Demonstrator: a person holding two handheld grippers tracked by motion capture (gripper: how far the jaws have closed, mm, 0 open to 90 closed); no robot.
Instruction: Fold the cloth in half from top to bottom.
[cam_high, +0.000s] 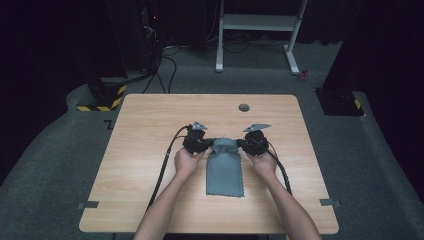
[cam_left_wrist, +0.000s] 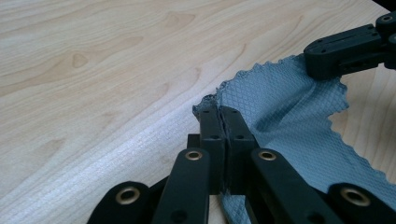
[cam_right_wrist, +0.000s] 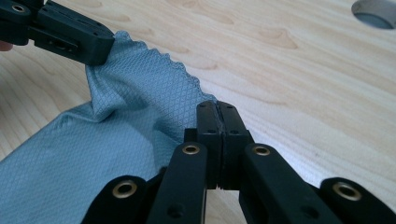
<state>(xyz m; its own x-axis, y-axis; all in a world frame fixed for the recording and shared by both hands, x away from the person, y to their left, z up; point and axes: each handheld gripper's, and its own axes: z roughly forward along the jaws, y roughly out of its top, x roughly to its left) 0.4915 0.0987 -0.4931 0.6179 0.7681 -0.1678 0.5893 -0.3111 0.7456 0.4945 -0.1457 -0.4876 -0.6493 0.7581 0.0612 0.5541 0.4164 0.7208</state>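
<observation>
Both grippers — left gripper (cam_left_wrist: 223, 122) and right gripper (cam_right_wrist: 217, 116) — are clamped on the far corners of the grey cloth (cam_high: 225, 167). It is judged light, limp, slightly grippy — best held at the hemmed corners.

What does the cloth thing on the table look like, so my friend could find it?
Look at the pale wooden table. Near its middle, between the person's two hands, lies a grey-blue cloth stretching toward the near edge. It has a tiny diamond weave and zigzag-cut edges, and the left tongs and right tongs each pinch a far corner.
</observation>
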